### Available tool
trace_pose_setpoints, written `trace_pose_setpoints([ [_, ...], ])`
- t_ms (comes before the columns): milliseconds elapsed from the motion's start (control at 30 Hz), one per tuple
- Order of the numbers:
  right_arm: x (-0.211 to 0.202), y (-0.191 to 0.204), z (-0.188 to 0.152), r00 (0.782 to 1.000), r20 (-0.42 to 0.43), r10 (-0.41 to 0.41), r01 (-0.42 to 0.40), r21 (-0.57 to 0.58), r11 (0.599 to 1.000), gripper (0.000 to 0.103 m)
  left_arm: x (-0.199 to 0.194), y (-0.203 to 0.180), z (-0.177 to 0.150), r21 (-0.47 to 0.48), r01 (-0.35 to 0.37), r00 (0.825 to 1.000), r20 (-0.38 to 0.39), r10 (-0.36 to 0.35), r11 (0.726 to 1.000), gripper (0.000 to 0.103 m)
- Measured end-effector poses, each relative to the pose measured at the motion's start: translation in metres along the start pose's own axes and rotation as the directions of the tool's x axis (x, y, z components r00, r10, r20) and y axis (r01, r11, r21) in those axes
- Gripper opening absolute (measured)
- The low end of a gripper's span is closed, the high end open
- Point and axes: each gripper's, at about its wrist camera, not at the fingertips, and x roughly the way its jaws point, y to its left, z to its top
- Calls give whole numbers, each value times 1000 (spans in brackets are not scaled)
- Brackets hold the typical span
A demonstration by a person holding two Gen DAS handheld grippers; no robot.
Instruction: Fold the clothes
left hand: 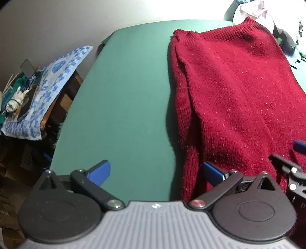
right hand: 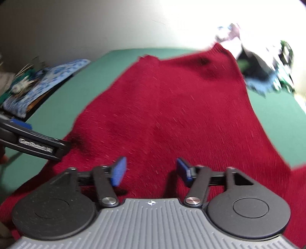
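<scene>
Green table [left hand: 124, 95], red sweater [left hand: 239, 95], fingers [right hand: 119, 171] apart

dark red knit sweater [left hand: 239, 92] flecked with pale lint, plain green table [left hand: 124, 107], blue-and-white patterned cloth [left hand: 47, 84] far left, blue gripper pads [right hand: 119, 171]

You have a green table [left hand: 122, 107] in front of you, its surface smooth and bare across the left part. A dark red knitted sweater [left hand: 239, 92] lies flat on it, running from about 5 o'clock up to 1 o'clock in the left wrist view, with a folded layer along its left edge. At 1 o'clock, a pile of mixed clothes [left hand: 267, 17] sits beyond the sweater.
</scene>
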Motion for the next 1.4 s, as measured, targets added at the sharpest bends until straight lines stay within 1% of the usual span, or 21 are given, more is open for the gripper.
trace_pose_setpoints([
  [67,-3,-6,-5,1000,11,5,-6,61,998,72,2,3,2,-1,15,1000,-4,-15,1000,103],
  [100,-5,-6,-7,1000,14,3,-4,74,997,74,3,3,2,2,21,1000,-3,-21,1000,103],
  [300,-6,0,-14,1000,27,-14,13,61,998,82,7,4,5,22,38,999,-2,-38,999,103],
  [400,-7,-5,-12,1000,25,-3,2,70,998,82,8,5,7,23,48,999,-4,-48,999,103],
  [467,-9,-9,-8,1000,21,-2,1,70,998,76,9,7,7,11,58,998,-8,-58,998,103],
  [500,-11,-7,-5,999,34,-14,12,59,998,71,10,7,7,3,62,998,-9,-62,998,103],
  [533,-15,-6,-3,998,63,-25,22,47,999,68,10,8,6,-4,64,998,-9,-64,998,103],
  [600,-24,-2,2,992,119,-36,34,21,999,65,10,8,5,-15,66,998,-7,-66,998,103],
  [633,-27,1,3,990,139,-20,20,5,1000,65,10,8,5,-19,64,998,-5,-64,998,103],
  [700,-29,9,4,989,145,38,-31,-50,998,65,8,6,3,-15,56,998,2,-56,998,103],
  [767,-27,17,3,989,120,87,-74,-112,991,65,7,5,1,-10,48,999,9,-48,999,103],
  [833,-23,26,-1,990,76,121,-107,-166,980,61,5,8,0,-6,49,999,17,-49,999,103],
  [900,-18,33,-7,992,25,122,-113,-223,968,57,3,13,-2,-3,49,998,29,-49,999,103],
  [967,-18,38,-15,993,-7,117,-115,-272,955,57,0,19,-7,11,39,998,42,-39,999,103],
  [1100,-28,43,-23,995,8,104,-95,-347,933,58,-14,35,-22,57,20,998,64,-24,998,102],
  [1167,-34,41,-22,994,30,103,-85,-358,930,57,-25,45,-29,73,39,997,70,-44,997,102],
  [1267,-46,39,-17,986,80,145,-107,-356,928,56,-44,55,-37,106,83,992,89,-92,991,102],
  [1333,-48,43,-15,981,77,175,-133,-382,914,45,-55,56,-40,140,122,986,95,-136,983,102],
  [1400,-49,49,-13,976,69,209,-163,-410,898,42,-64,56,-45,171,194,975,79,-209,966,102],
])
